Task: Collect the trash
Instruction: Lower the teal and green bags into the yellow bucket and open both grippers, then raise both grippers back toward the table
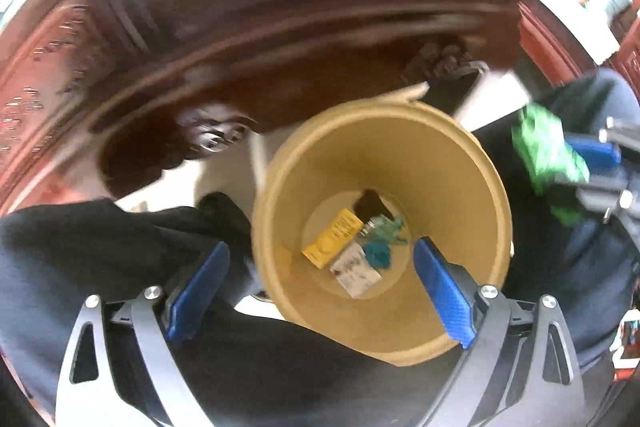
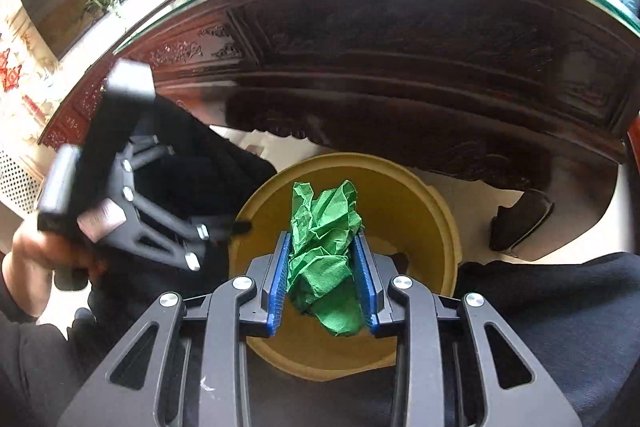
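A tan round trash bin (image 1: 460, 195) stands on the floor below me, between the person's legs. In it lie a yellow box (image 1: 332, 241), a white card (image 1: 356, 269) and teal scraps (image 1: 380, 247). My left gripper (image 1: 320, 291) is open and empty, right over the bin's near rim. My right gripper (image 2: 324, 275) is shut on a crumpled green paper (image 2: 324, 239) and holds it above the bin (image 2: 412, 211). In the left wrist view the green paper (image 1: 548, 155) shows at the right, beside the bin.
A dark carved wooden table (image 2: 400, 67) with a glass top rises just behind the bin; its carved foot (image 2: 520, 223) stands to the right. The person's dark trouser legs (image 1: 100, 247) flank the bin on both sides. A pale floor (image 2: 560, 243) shows around.
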A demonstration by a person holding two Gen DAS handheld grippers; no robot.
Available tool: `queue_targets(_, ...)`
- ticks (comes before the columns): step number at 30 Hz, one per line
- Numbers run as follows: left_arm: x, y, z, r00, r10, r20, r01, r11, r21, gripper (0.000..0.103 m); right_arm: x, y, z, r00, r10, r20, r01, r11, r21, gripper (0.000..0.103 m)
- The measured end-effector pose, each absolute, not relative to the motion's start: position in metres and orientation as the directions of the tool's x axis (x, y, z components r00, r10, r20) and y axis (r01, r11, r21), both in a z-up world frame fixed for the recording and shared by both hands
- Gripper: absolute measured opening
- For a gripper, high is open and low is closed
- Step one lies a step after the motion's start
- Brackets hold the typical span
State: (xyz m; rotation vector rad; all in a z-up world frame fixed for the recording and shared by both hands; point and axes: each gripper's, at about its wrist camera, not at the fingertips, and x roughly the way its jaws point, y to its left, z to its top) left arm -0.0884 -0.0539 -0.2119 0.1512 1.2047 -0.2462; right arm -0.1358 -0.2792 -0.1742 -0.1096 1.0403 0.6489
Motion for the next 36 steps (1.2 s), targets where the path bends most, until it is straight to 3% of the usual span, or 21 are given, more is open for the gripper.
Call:
queue_targets(6,-0.075,-0.038,-0.194,0.385,-0.09,-0.918,0.221,0.975,-0.003,0.094,-0.134,-0.267,-0.178,0.314,0.451,-0.835,-0.572,0.792,0.212,0.032)
queue_targets(12,-0.073,-0.037,-0.196,0.378,-0.092,-0.921,0.216,0.976,-0.009,0.095,-0.134,-0.264,-0.18,0.295,0.448,-0.844,-0.574,0.789,0.219,0.051)
queue_targets(28,-0.073,-0.056,-0.202,0.36,-0.116,-0.926,0.26,0.966,-0.02,0.095,-0.135,-0.272,-0.172,0.336,0.437,-0.834,-0.552,0.809,0.202,0.056)
queue_targets(36,-0.064,-0.058,-0.167,0.451,-0.147,-0.88,0.252,0.967,-0.032,0.095,-0.129,-0.276,-0.139,0.428,0.474,-0.769,-0.557,0.809,0.188,0.063)
